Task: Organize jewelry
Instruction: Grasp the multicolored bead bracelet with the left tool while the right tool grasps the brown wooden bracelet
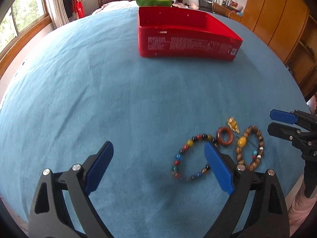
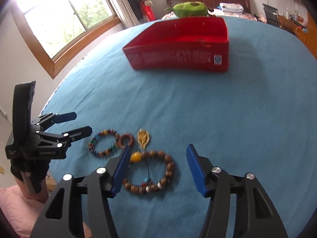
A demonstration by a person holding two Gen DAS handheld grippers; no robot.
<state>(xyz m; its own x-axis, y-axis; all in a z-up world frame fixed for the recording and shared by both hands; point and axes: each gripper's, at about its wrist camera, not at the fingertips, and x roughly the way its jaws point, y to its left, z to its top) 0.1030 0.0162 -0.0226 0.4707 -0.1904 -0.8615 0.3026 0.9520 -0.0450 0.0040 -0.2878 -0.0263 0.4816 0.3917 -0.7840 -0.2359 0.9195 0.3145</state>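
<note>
Both grippers are hovering, jaws spread and empty, over jewelry lying near the blue bedspread's (image 1: 79, 83) front edge: the right gripper (image 2: 156, 168) is approaching the wooden bead bracelet (image 2: 150, 171), the left gripper (image 1: 158, 166) the multicolored bracelet (image 1: 191, 157). Next likely calls for pinching one and carrying it to the red box (image 1: 188, 37) toward the far edge.

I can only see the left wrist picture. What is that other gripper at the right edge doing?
Observer: The right gripper is open wide. The brown wooden bead bracelet lies on the blue cloth between its fingers.
Visitor: A finger in my view hides part of the colourful bracelet. Is it a whole loop?
Observer: Yes. The right wrist view shows the multicoloured bead bracelet as a full loop beside the reddish-brown ring.
Visitor: Is anything in the red box?
Observer: The part of the floor of the red rectangular box that shows holds no jewelry. Its near wall hides the rest.
</note>
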